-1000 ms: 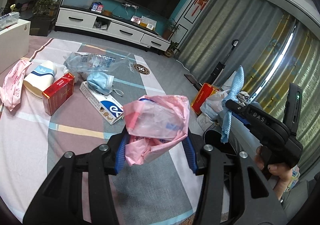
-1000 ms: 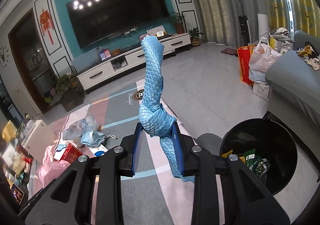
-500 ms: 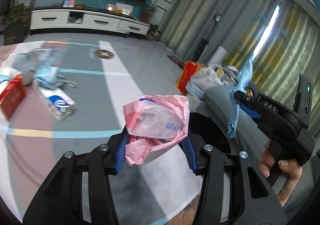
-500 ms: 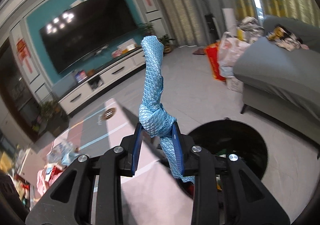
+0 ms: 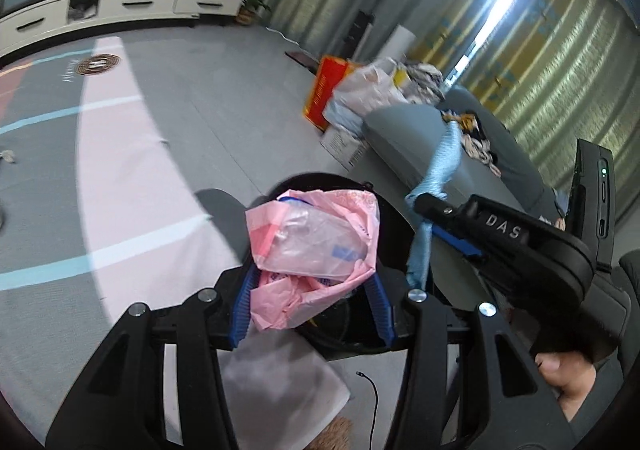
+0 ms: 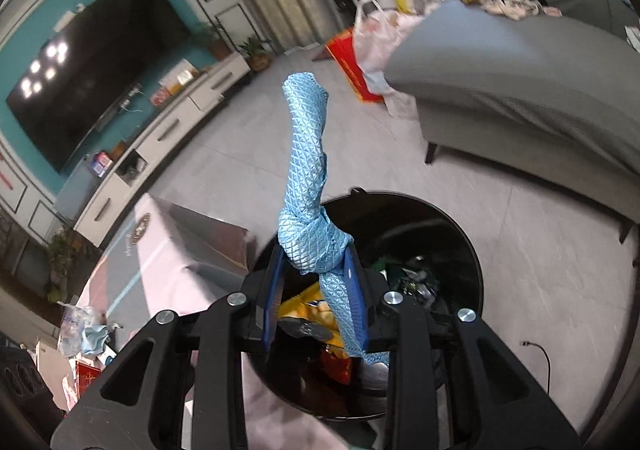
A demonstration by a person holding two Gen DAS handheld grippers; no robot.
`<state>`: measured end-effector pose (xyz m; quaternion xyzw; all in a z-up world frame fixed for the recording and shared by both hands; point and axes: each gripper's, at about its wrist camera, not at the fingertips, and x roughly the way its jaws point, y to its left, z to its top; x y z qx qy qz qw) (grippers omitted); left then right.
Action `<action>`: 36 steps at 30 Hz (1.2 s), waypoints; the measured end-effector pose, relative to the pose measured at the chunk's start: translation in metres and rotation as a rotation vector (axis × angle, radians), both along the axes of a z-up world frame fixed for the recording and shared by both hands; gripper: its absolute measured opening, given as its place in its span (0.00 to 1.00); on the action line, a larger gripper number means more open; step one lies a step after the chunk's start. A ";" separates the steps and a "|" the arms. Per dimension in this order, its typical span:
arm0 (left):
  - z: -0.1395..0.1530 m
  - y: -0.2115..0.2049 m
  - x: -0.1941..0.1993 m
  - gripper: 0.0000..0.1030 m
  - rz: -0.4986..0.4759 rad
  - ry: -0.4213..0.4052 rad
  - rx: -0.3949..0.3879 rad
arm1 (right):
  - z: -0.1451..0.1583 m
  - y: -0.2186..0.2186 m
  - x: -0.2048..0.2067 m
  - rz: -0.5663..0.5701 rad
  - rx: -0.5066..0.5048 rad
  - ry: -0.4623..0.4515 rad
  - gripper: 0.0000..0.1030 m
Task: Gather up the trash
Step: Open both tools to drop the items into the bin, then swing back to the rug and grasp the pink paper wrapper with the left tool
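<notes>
The left tongs (image 5: 312, 290) are closed on a crumpled pink plastic bag (image 5: 316, 246), which bulges up and forward from between the blue pads. The right tongs (image 6: 316, 290) are clamped on a knotted blue mesh cloth (image 6: 308, 186); the knot sits just above the pads, one tail stands upright ahead of them and the other hangs down past them.

Directly beyond and below both pairs of tongs the black trash bin (image 6: 460, 234) is seen, its open mouth already holding a yellow wrapper (image 6: 308, 306) and other packets. In the right wrist view the hanging tail of the cloth lies over the bin's opening; in the left wrist view the bag covers much of the bin's near rim (image 5: 320, 180), so how well it is centred cannot be told.

The step in hand is judged to be the drop. It is best done with each pair of tongs brought squarely over the middle of the opening and lowered somewhat before the pads are parted, since a light bag may drift and a long cloth may drape over the rim. The tongs should be opened fully, and one at a time, so that nothing clings to the ribbed pads.

To the far left of the right tongs, more trash (image 6: 88, 334) is left on the floor mat (image 6: 168, 250), near the TV cabinet (image 6: 172, 130); to the right stands a grey sofa (image 6: 520, 90).
</notes>
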<state>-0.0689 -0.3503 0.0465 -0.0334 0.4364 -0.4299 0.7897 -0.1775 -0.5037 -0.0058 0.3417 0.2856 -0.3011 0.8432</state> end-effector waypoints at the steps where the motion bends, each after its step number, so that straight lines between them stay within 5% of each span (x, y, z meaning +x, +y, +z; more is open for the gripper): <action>1: -0.003 -0.006 0.001 0.49 -0.009 0.001 0.012 | -0.002 -0.002 0.000 0.000 0.012 0.004 0.30; 5: -0.014 -0.024 0.008 0.52 -0.054 0.050 0.019 | -0.015 -0.009 0.000 -0.002 0.057 0.030 0.30; 7: -0.017 -0.027 0.012 0.62 -0.049 0.077 0.007 | -0.016 -0.011 0.001 0.001 0.065 0.037 0.33; 10: -0.017 -0.024 0.016 0.74 -0.038 0.105 -0.032 | -0.014 -0.011 0.001 0.011 0.072 0.019 0.53; 14: -0.012 -0.008 0.018 0.90 -0.014 0.112 -0.080 | -0.008 -0.008 0.001 0.011 0.052 0.012 0.64; 19: 0.003 0.041 0.024 0.95 0.071 0.091 -0.098 | 0.002 0.000 0.008 0.028 0.032 -0.004 0.75; 24: 0.025 0.142 0.033 0.97 0.291 -0.022 -0.063 | 0.015 0.023 0.025 0.073 -0.021 0.002 0.79; 31: 0.049 0.323 0.059 0.97 0.764 -0.148 0.065 | 0.033 0.075 0.061 0.198 -0.113 0.019 0.79; 36: 0.037 0.433 0.070 0.97 1.088 -0.149 0.023 | 0.041 0.130 0.089 0.333 -0.153 -0.011 0.79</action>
